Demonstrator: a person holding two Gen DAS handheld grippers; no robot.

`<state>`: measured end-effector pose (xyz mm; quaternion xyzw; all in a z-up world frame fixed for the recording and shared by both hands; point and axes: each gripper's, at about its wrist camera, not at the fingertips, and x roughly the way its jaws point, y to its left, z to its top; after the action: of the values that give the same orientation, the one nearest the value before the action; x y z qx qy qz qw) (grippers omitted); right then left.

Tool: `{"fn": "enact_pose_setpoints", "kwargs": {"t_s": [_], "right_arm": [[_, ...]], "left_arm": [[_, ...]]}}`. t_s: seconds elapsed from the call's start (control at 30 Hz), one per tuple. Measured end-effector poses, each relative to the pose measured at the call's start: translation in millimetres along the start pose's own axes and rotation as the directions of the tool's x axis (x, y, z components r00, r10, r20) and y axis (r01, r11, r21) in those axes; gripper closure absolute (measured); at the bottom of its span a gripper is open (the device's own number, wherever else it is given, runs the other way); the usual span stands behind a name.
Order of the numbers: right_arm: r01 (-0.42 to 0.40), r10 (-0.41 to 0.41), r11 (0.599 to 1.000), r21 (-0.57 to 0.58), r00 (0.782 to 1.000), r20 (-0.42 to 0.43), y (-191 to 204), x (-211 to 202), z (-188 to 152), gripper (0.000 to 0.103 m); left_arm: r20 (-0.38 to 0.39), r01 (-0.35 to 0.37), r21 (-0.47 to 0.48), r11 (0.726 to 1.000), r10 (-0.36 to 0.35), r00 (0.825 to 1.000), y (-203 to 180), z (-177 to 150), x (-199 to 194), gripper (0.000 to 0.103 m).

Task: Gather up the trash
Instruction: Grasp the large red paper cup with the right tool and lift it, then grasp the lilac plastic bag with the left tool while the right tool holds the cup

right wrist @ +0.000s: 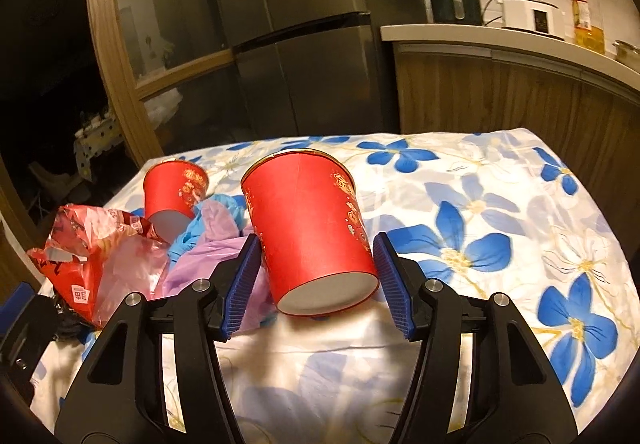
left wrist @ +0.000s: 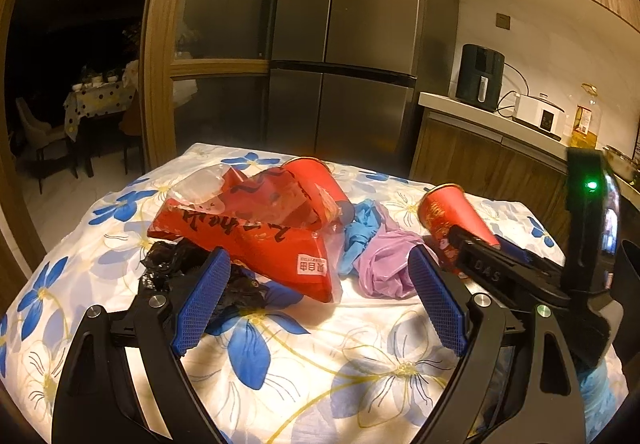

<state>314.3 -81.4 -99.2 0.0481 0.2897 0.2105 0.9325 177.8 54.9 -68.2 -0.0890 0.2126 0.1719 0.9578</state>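
Trash lies on a table with a blue-flowered cloth (left wrist: 304, 364). In the left wrist view there is a red plastic bag (left wrist: 256, 232), a red paper cup (left wrist: 316, 179) on its side behind it, a black crumpled bag (left wrist: 172, 264), a blue glove (left wrist: 360, 228) and a purple bag (left wrist: 388, 260). My left gripper (left wrist: 320, 296) is open above the cloth, its left finger next to the black bag. My right gripper (right wrist: 316, 280) is open around a second red cup (right wrist: 308, 228) lying on its side, its base toward the camera; this cup also shows in the left wrist view (left wrist: 452, 219).
A steel fridge (left wrist: 344, 43) stands behind the table. A counter (left wrist: 488, 119) at the right carries an air fryer (left wrist: 478, 77), a white cooker (left wrist: 540, 113) and an oil bottle (left wrist: 584, 119). A dark doorway opens at the left onto a dining table (left wrist: 96, 99).
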Motion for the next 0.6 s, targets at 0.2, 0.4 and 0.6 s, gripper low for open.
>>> {"fn": "enact_pose_setpoints", "kwargs": {"t_s": [0.2,0.4,0.6], "right_arm": [[0.026,-0.03,0.998,0.054,0.998,0.059,-25.9,-31.8,1.2,0.046],[0.06,-0.071,0.993,0.099,0.99,0.119,-53.7,-69.8,0.2,0.046],[0.063,-0.08,0.992,0.106,0.984,0.16,-66.4,-100.1,-1.5,0.046]], "left_arm": [[-0.015,0.055,0.029,0.998,-0.054,0.998,-22.1,-3.6,3.0,0.02],[-0.046,0.066,0.077,0.995,-0.062,0.997,-54.4,-4.9,22.9,0.026],[-0.136,0.045,0.098,0.994,-0.031,0.99,-77.9,-2.5,59.7,0.039]]}}
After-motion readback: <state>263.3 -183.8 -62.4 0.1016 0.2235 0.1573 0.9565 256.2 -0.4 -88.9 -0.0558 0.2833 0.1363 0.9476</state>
